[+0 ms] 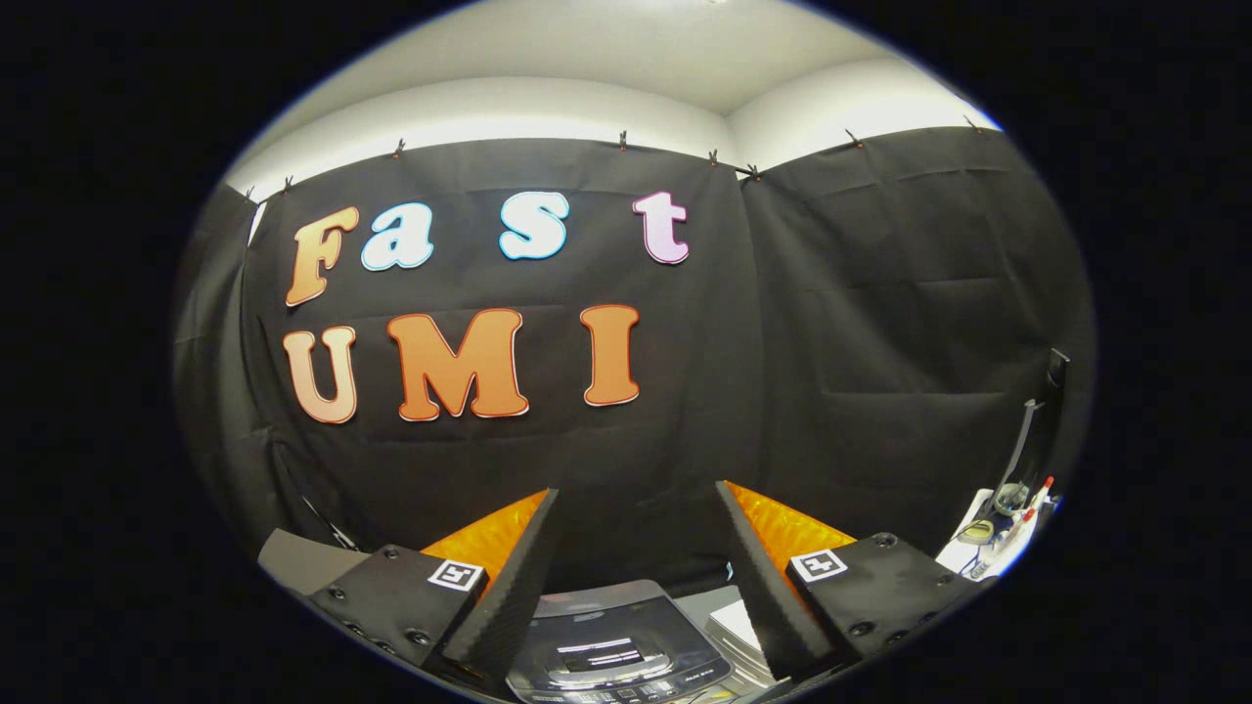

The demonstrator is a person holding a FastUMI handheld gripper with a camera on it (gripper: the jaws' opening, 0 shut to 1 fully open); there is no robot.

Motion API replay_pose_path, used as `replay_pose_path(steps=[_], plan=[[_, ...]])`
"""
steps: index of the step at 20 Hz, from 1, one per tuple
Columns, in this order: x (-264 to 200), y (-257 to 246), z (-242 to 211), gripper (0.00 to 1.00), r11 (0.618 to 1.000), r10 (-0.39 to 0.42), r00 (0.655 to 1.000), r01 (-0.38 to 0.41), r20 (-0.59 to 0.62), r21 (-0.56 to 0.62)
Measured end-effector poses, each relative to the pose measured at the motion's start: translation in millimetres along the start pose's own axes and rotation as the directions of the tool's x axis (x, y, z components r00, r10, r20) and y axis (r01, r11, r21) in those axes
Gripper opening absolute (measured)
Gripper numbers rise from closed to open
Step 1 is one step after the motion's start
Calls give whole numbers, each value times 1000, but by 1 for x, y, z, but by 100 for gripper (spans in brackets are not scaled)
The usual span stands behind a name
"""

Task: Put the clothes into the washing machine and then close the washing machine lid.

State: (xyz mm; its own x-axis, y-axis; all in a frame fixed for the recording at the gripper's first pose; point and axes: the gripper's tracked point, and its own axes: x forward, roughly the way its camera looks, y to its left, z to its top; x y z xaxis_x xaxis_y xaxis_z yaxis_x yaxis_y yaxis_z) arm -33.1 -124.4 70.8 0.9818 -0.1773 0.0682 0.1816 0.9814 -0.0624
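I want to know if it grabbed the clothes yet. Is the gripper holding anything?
No, nothing is held. The gripper is open, its fingers spread apart in the air above the washing machine.

The gripper (636,508) hangs with its 2 fingers (518,577) spread wide apart and nothing between them. Below the fingers and between their bases sits the washing machine (616,650), its lid (611,636) down. Just right of the machine, partly behind the right finger, lies a stack of papers (732,626). Farther right, a cluttered surface (998,538) carries small items. The booth wall (880,342) stands behind everything.
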Motion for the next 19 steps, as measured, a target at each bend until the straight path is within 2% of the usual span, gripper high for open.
replay_pose_path(steps=[10,19], plan=[[-1,5,1,99,1000,-1,1000,1,14,7],[-7,-15,2,99,999,-41,999,41,27,22]])
